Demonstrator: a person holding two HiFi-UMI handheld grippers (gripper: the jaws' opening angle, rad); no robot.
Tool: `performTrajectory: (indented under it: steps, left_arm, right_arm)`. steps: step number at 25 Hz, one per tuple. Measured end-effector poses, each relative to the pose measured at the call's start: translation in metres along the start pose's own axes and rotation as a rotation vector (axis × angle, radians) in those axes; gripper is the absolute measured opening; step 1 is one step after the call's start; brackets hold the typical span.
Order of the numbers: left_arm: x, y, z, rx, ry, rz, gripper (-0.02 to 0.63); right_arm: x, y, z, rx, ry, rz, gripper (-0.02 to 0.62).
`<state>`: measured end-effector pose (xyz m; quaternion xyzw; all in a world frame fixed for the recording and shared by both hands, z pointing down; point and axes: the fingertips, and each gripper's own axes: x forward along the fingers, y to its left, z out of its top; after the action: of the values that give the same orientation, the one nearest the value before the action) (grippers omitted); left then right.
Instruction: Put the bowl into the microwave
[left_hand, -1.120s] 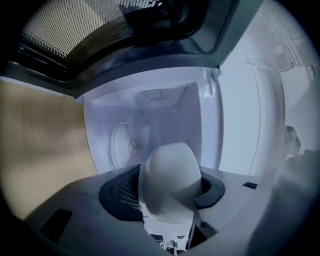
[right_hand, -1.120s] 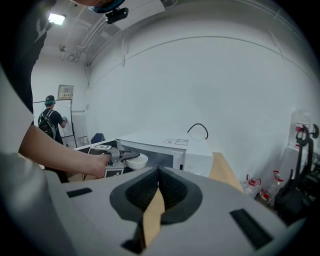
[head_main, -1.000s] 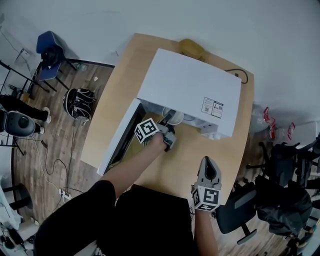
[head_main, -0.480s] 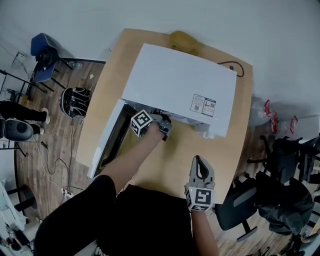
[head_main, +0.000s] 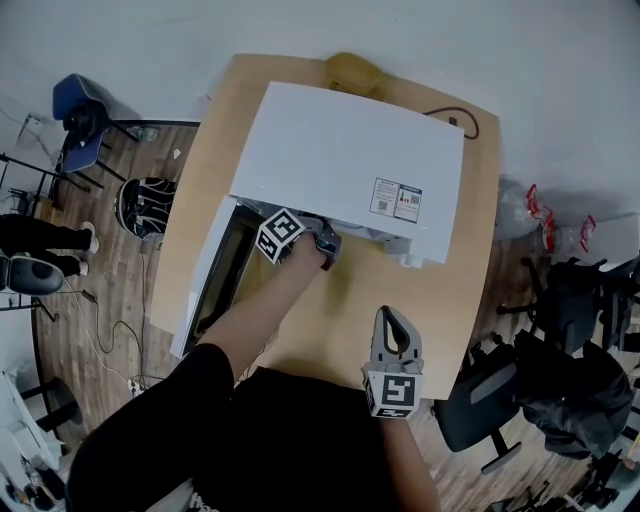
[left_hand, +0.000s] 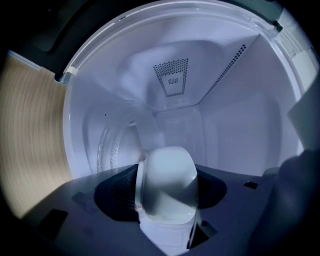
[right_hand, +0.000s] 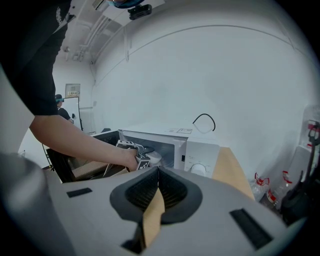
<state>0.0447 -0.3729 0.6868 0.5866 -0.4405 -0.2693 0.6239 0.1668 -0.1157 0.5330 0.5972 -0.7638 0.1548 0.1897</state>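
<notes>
The right gripper (head_main: 388, 320) is held low, jaws pressed together. Below, a smooth light wooden table (head_main: 440, 290) is topped by a boxy white microwave (head_main: 350, 150). The left gripper (head_main: 322, 238) is half hidden inside, where a shiny white round bowl (left_hand: 167, 182) is touched by both opening jaws. A brown plank floor (head_main: 100, 300) is seen around.

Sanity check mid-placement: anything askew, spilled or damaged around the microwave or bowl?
Nothing stands out. The small white bowl is between the opening jaws of the left gripper, inside the white box-shaped microwave, its door open; no spill or damage shows. The right gripper hangs shut above the light wooden table.
</notes>
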Motion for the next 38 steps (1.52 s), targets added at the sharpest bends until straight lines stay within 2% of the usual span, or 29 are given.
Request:
performTrajectory:
  steps: [4, 7, 9, 16, 20, 26, 30, 36, 38]
  left_arm:
    - [0.0, 0.0, 0.003, 0.079, 0.011, 0.035, 0.249]
    - [0.004, 0.003, -0.001, 0.108, 0.07, 0.057, 0.249]
    - [0.004, 0.006, -0.003, 0.165, 0.095, 0.088, 0.249]
    - [-0.002, 0.009, 0.007, 0.312, 0.09, 0.135, 0.249]
    - [-0.004, 0.012, 0.011, 0.435, 0.105, 0.164, 0.213]
    - [-0.004, 0.013, 0.016, 0.519, 0.098, 0.199, 0.204]
    - [-0.006, 0.011, 0.018, 0.638, 0.096, 0.223, 0.204]
    - [-0.005, 0.01, 0.02, 0.708, 0.086, 0.227, 0.204]
    - [-0.006, 0.011, 0.022, 0.706, 0.083, 0.226, 0.212]
  right_arm:
    - [-0.002, 0.004, -0.001, -0.003, 0.002, -0.004, 0.06]
    - [-0.002, 0.006, -0.002, 0.0, 0.005, -0.002, 0.06]
    - [-0.001, 0.01, -0.001, -0.002, -0.001, 0.007, 0.06]
    - [-0.001, 0.024, 0.004, -0.03, -0.014, 0.04, 0.06]
    - [-0.004, 0.027, 0.002, -0.033, -0.022, 0.045, 0.06]
    - [-0.009, 0.03, -0.001, -0.033, -0.01, 0.047, 0.06]
    - [-0.012, 0.03, -0.001, -0.02, -0.01, 0.041, 0.06]
    - [-0.012, 0.037, 0.002, 0.012, -0.02, 0.059, 0.06]
    - [-0.012, 0.042, 0.002, 0.019, -0.017, 0.073, 0.06]
